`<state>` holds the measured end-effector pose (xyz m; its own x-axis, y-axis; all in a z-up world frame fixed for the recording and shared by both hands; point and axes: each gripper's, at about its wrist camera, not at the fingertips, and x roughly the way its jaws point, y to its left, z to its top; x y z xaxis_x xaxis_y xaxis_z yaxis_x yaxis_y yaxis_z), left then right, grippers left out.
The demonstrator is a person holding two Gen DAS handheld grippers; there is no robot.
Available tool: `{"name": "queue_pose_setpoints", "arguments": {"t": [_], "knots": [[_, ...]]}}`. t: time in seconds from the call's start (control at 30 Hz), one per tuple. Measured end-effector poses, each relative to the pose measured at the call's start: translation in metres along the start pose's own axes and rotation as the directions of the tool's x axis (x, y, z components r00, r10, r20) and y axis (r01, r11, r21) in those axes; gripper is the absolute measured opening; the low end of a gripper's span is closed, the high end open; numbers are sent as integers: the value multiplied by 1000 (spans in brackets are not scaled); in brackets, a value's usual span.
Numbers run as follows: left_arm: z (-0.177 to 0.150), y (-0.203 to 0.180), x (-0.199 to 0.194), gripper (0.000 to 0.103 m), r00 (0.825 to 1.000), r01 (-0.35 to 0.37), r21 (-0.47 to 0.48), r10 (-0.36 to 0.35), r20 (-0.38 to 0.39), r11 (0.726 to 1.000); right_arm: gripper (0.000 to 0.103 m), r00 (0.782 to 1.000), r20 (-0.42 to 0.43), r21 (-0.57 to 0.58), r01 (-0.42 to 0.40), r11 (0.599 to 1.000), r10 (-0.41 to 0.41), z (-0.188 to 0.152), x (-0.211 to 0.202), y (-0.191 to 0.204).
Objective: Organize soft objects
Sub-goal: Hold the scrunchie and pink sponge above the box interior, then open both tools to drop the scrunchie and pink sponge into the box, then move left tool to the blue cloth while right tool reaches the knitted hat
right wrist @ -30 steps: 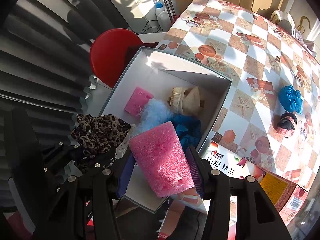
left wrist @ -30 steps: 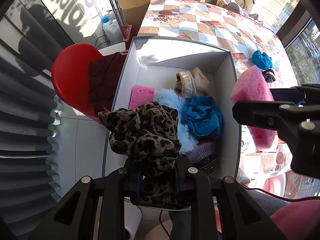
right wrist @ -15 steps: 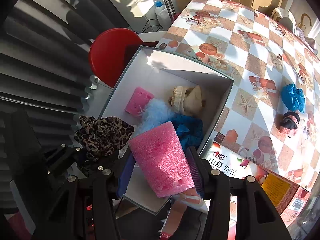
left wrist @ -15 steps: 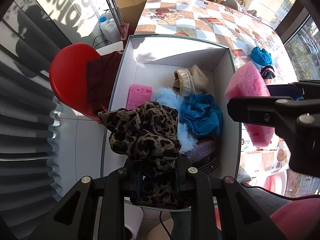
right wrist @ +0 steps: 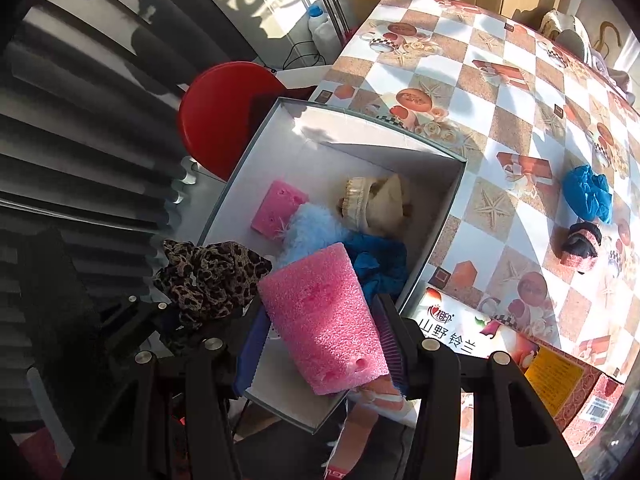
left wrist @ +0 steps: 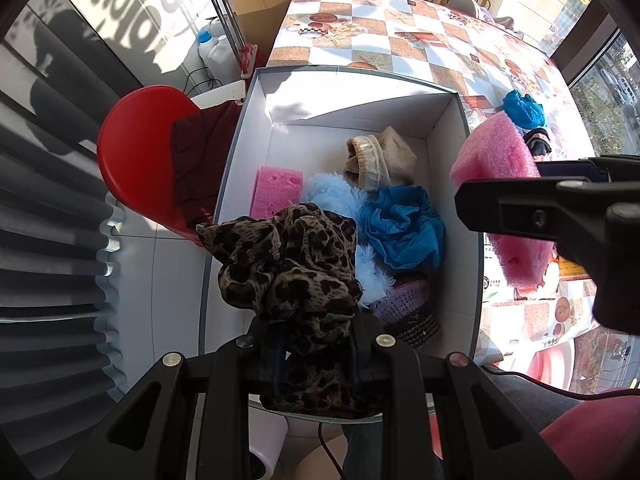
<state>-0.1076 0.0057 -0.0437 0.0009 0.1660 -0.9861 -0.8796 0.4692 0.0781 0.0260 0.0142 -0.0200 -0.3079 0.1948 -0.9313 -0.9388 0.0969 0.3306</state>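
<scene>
Can't see most of the purple knit thing (left wrist: 408,312), buried under the leopard cloth (left wrist: 288,264) right ahead of the left gripper (left wrist: 314,344).

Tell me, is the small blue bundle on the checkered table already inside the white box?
No, the small blue bundle lies on the checkered table, outside the white box.

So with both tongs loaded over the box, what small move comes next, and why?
Probably lower the left tongs and open them: the leopard scarf hangs over the white box, while the right tongs, holding the pink foam, sit nearer its rim.
</scene>
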Motion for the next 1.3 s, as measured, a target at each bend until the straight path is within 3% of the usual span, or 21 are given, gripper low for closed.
{"name": "queue_pose_setpoints", "arguments": {"t": [1.0, 1.03, 1.1, 1.13, 1.17, 1.2, 1.27, 1.3], "knots": [[-3, 3, 2, 28, 1000, 22, -17, -22, 7, 1000, 54, 999, 16, 25, -41, 999, 41, 5, 0, -2], [-4, 2, 0, 34, 1000, 28, -16, -28, 14, 999, 54, 999, 17, 25, -47, 999, 46, 6, 0, -1], [-5, 2, -3, 60, 999, 33, -15, -33, 34, 999, 59, 998, 15, 25, -58, 998, 58, 8, 0, -1], [-5, 2, -5, 77, 998, 42, -20, -41, 48, 999, 64, 998, 15, 29, -64, 998, 64, 9, 0, -2], [-5, 3, -8, 89, 997, 54, -31, -52, 60, 998, 78, 998, 15, 34, -55, 998, 55, 9, -1, -3], [-4, 5, -10, 91, 995, 65, -43, -61, 74, 997, 91, 999, 17, 40, -43, 998, 43, 10, -2, -5], [-2, 7, -13, 103, 994, 70, -54, -65, 87, 996, 98, 998, 27, 73, -52, 996, 50, 10, -7, -15], [0, 9, -14, 103, 993, 74, -59, -68, 92, 996, 101, 998, 29, 93, -56, 994, 54, 10, -10, -21]]}}
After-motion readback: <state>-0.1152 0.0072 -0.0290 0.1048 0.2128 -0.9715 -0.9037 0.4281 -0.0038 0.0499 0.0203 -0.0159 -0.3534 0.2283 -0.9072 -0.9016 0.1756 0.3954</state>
